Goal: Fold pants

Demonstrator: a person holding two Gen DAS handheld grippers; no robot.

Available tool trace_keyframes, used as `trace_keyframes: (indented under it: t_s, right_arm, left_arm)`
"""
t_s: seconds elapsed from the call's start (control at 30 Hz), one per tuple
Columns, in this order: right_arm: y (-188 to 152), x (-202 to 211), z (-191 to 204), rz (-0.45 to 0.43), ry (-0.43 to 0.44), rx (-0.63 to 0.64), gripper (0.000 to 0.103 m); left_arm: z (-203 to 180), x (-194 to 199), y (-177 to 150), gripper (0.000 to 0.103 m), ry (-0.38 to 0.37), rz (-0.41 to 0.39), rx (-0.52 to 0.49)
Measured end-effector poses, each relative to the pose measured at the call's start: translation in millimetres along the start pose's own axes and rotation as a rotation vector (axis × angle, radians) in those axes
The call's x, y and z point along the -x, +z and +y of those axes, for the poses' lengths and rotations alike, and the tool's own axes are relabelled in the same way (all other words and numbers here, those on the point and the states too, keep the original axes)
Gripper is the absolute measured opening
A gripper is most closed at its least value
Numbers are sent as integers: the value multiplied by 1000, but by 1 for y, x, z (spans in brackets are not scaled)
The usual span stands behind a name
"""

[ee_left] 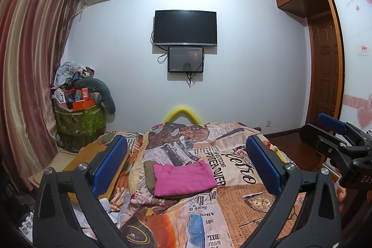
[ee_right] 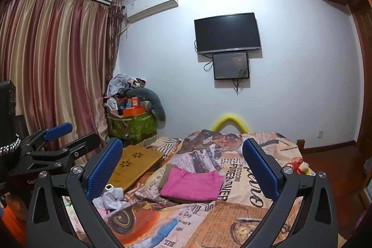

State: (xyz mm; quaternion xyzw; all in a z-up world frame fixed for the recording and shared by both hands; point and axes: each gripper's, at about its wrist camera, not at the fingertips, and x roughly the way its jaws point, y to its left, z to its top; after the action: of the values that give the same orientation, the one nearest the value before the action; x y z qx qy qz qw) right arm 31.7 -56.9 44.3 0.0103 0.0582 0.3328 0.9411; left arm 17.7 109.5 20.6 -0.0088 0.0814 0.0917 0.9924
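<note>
**Pink pants folded on the bed**

Pants [ee_left: 183, 178] sit folded flat on top of an olive garment [ee_left: 148, 172], mid-bed on the newspaper-print cover [ee_left: 244, 180]; I've got my left gripper [ee_left: 186, 164] and right gripper [ee_right: 182, 165] both spread wide, holding nothing, hovering on the near side.

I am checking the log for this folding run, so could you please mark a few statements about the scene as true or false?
1. The pink pants lie folded on the bed cover. True.
2. The left gripper is shut on the pants. False: it is open and holds nothing.
3. The right gripper is open. True.
4. The pants rest on the wooden lap desk. False: the desk lies apart, to their left.
5. The television shows a bright picture. False: its screen is dark.
</note>
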Motion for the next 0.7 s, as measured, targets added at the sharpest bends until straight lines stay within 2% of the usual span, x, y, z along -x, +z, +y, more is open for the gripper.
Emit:
trace_keyframes:
  t_s: [0.7]
  right_arm:
    - [-3,3,-6,-1,-2,-35,103]
  left_arm:
    - [-4,-3,1,103,-25,17,-2]
